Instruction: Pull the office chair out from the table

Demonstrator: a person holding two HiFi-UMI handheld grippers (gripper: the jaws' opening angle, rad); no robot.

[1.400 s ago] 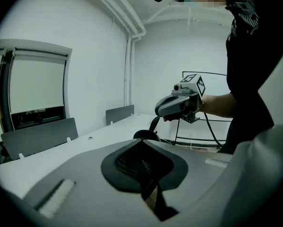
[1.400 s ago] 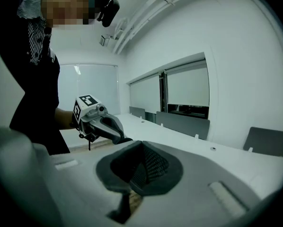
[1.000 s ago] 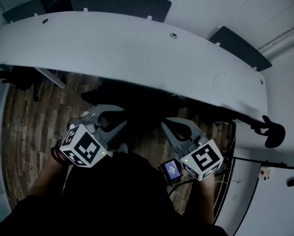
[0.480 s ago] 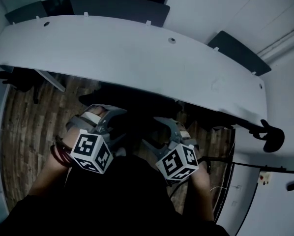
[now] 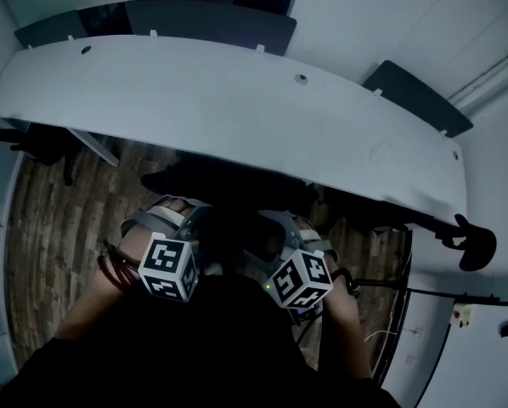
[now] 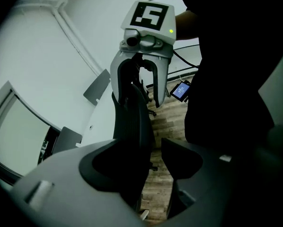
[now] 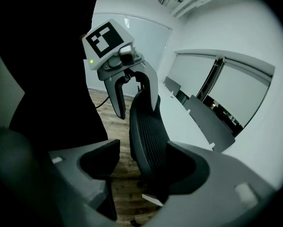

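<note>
A dark office chair (image 5: 211,177) stands tucked under the curved white table (image 5: 237,100). Both grippers straddle the top of its ribbed backrest (image 7: 148,136), side by side. In the left gripper view the backrest (image 6: 134,122) lies against one jaw of my left gripper (image 6: 148,162), with a gap to the other; its jaws are opening. My right gripper (image 7: 146,162) holds the backrest between its jaws in the same way, also opening. From above, the left gripper (image 5: 182,219) and right gripper (image 5: 275,232) point down at the chair. Each gripper view shows the other: right gripper (image 6: 140,91), left gripper (image 7: 134,96).
Wooden floor (image 5: 59,228) lies under the table. A black armrest (image 5: 471,245) of another chair sticks out at the right, and a dark chair part (image 5: 42,143) shows at the left. Dark panels (image 5: 207,19) stand behind the table. A small lit screen (image 6: 181,90) hangs by my body.
Both grippers have sunk and rolled, so their marker cubes face up, and they have drawn closer together over the chair's backrest.
</note>
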